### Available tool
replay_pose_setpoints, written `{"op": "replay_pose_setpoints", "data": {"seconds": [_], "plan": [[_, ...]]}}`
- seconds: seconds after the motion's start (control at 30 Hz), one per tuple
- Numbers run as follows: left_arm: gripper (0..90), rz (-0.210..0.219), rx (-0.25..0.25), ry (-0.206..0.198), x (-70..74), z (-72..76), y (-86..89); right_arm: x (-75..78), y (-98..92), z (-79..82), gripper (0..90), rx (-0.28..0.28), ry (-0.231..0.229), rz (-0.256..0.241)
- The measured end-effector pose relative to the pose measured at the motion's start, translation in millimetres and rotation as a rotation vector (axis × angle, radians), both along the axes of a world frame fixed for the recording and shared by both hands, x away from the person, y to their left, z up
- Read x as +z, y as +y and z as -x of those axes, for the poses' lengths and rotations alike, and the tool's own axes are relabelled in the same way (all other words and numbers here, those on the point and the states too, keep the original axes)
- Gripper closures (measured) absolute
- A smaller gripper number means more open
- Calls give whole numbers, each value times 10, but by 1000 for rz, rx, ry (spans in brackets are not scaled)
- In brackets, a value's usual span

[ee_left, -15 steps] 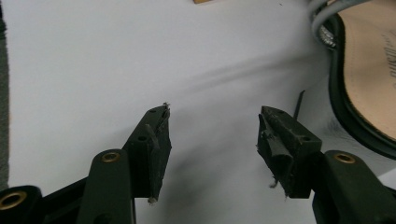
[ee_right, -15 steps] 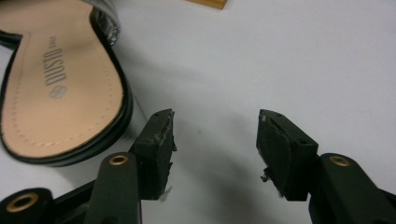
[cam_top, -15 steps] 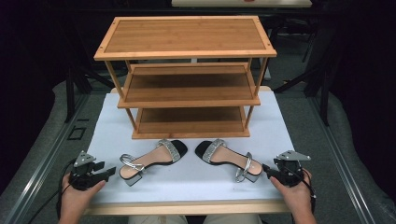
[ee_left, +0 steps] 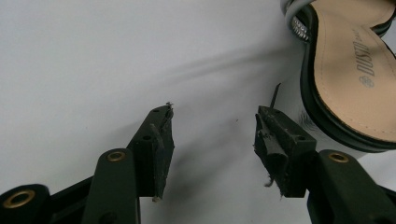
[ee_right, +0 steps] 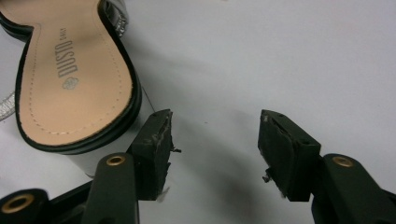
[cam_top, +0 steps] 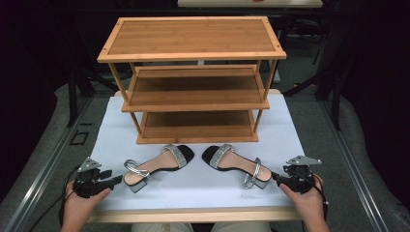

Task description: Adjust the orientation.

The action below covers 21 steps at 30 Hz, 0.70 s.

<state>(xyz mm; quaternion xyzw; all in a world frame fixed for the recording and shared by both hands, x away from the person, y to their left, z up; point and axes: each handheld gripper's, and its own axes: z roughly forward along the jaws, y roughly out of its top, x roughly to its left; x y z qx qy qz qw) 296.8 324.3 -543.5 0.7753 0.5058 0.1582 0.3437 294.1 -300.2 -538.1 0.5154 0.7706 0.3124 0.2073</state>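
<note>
We note two black sandals with tan insoles, left sandal (cam_top: 157, 164) and right sandal (cam_top: 238, 164), at lower centre. Left gripper (cam_top: 118, 180) and right gripper (cam_top: 274, 177) gape wide, empty, beside heels.

In the left gripper view, the left sandal (ee_left: 355, 74) was cut off by the top and right edges; only its heel end and part of the insole showed, and the insole lettering ran out of frame. In the right gripper view, the right sandal (ee_right: 70, 74) was cropped by the top and left edges. In the high view, the rack (cam_top: 193, 82) hid the table (cam_top: 116, 130) behind it, and the forearms were cut off at the bottom edge.
</note>
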Motion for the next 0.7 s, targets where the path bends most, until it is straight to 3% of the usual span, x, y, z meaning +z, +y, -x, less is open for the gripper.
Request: {"op": "replay_pose_setpoints", "data": {"seconds": [0.27,0.4,0.57,0.63,0.7], "plan": [[460,14,-3,10,106,-8,22,35,-87,17,439,-18,4,-23],[449,0,-12,17,187,-16,42,55,-88,25,438,-17,5,-24],[433,28,-4,13,285,-21,50,74,-84,31,432,-14,11,-26],[434,58,-4,13,383,-46,41,80,-77,30,432,-20,0,-24],[434,53,-16,17,443,-59,16,83,-78,30,433,-18,-2,-24]]}}
